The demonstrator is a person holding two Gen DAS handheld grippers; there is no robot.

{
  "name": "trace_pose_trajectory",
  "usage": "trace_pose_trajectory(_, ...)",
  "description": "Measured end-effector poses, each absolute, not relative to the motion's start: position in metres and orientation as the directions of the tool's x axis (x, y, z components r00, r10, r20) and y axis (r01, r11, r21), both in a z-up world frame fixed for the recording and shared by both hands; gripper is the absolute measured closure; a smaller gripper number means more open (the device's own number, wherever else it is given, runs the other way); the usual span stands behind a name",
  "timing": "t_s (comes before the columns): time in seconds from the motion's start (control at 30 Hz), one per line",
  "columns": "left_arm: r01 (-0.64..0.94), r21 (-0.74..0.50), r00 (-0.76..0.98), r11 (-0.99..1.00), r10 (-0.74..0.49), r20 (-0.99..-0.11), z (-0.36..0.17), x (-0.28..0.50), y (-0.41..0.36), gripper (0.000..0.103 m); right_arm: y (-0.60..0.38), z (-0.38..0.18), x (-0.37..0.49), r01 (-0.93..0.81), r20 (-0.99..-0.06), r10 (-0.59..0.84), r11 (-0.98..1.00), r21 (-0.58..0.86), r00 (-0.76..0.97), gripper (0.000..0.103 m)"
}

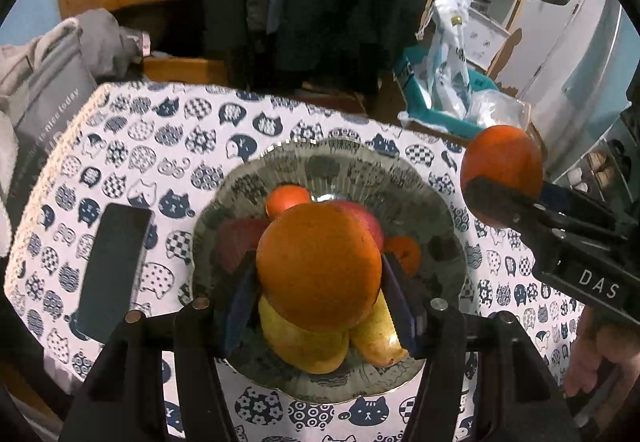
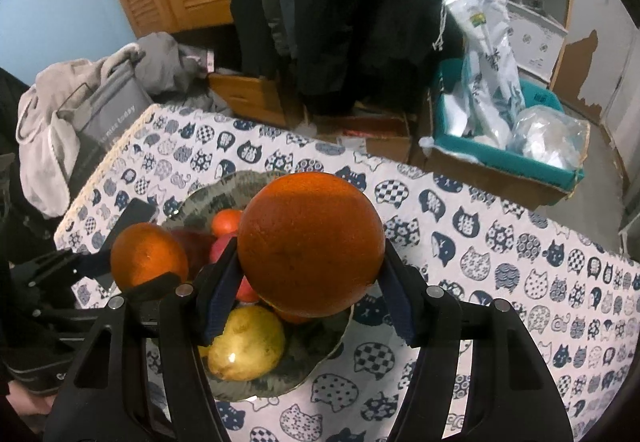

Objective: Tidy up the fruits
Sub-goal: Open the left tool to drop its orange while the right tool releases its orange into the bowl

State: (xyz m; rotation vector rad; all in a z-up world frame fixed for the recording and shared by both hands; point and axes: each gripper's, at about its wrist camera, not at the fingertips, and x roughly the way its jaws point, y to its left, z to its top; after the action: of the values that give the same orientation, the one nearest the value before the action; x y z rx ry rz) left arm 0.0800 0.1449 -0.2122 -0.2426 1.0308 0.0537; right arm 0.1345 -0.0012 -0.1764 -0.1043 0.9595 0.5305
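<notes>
Two oranges held: left gripper [image 1: 318, 274] clamps orange [image 1: 318, 268] at frame centre, right gripper [image 2: 310, 262] clamps second orange [image 2: 310, 242]. We hover above bowl [image 1: 436, 209]; next, lower gently, release among fruits.

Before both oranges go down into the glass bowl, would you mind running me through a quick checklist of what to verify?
1. Left gripper clamped on its orange: ok.
2. Right gripper clamped on its orange: ok.
3. Left orange above the glass bowl: ok.
4. Free room in the bowl among the pears and red apple: cannot tell, already crowded.
5. Phone outside the bowl: ok.
6. Bowl fully on the table: ok.
</notes>
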Motion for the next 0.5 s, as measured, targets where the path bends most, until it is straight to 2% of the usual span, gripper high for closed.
trace_pose_trajectory(0.4, -0.153, -0.166, 0.466, 0.974, -0.077, -0.881, -0.232, 0.085, 0.14, 0.041, 0.007, -0.198, 0.142, -0.478, -0.829, 0.389, 0.861, 0.173, 0.402, 0.038)
trace_pose_trajectory(0.5, -0.155, -0.166, 0.467, 0.974, -0.076, -0.881, -0.232, 0.085, 0.14, 0.038, 0.011, -0.202, 0.143, -0.485, -0.836, 0.389, 0.857, 0.174, 0.387, 0.038)
